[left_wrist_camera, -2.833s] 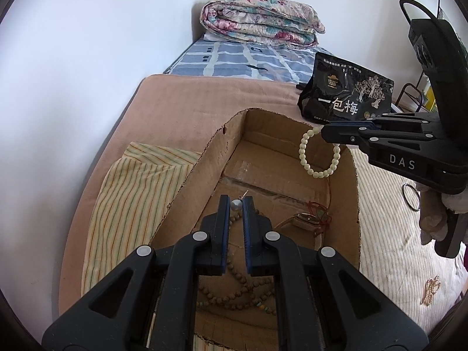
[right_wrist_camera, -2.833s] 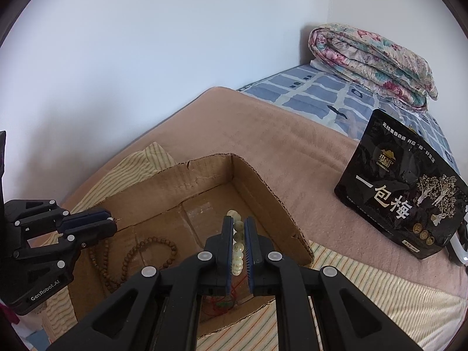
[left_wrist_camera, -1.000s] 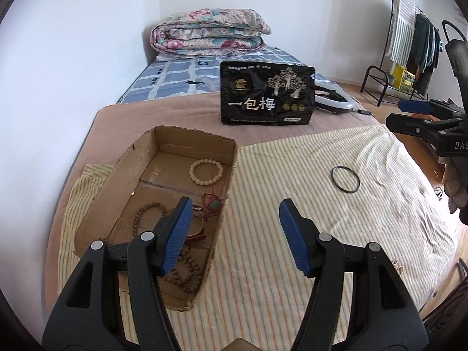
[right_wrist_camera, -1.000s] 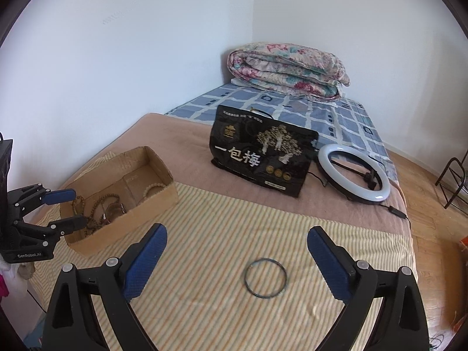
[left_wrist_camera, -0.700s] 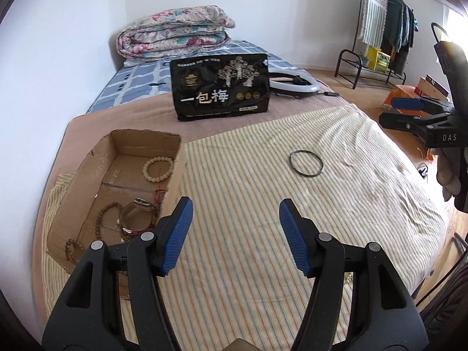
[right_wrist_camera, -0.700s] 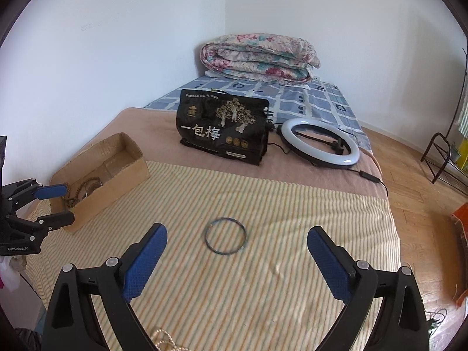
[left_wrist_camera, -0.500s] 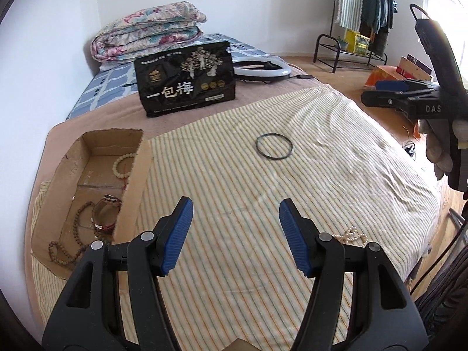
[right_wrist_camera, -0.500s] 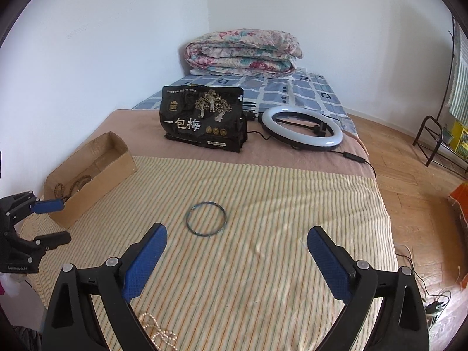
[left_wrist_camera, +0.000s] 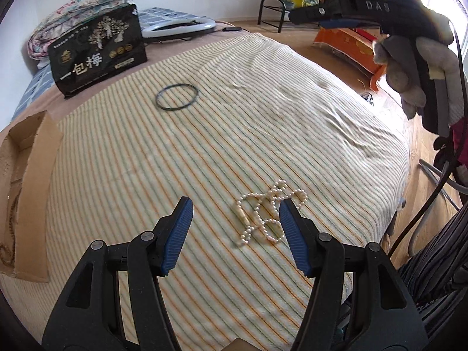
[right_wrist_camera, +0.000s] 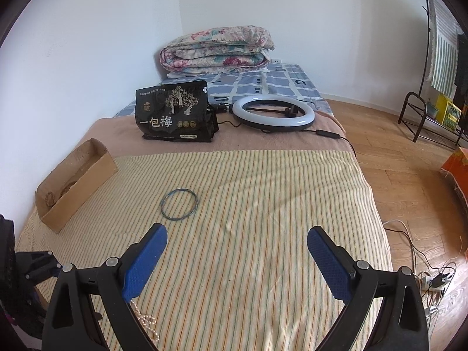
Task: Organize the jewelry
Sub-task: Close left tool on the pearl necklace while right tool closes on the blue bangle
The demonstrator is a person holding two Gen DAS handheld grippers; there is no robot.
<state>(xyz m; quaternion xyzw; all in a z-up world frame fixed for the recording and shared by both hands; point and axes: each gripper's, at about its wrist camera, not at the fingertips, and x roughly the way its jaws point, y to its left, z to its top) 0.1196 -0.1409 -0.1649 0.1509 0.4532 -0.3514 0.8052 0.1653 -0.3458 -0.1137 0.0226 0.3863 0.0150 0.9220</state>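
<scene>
Your left gripper (left_wrist_camera: 235, 222) hovers low over the striped blanket (left_wrist_camera: 263, 93), jaws spread wide and empty, ribbed blue pads (left_wrist_camera: 178, 235) framing a tangled pearl necklace (left_wrist_camera: 264, 215) lying just inside the right pad. Your right gripper (right_wrist_camera: 237, 259) is gaping too, holding nothing. Farther off lies a thin dark bangle (right_wrist_camera: 179, 204); the cardboard box (right_wrist_camera: 79, 180) sits far left.

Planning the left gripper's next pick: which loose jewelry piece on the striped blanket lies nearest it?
The pearl necklace, a white beaded tangle lying just ahead of the open left gripper. The dark bangle is a plain thin ring much farther off, toward the black bag.
</scene>
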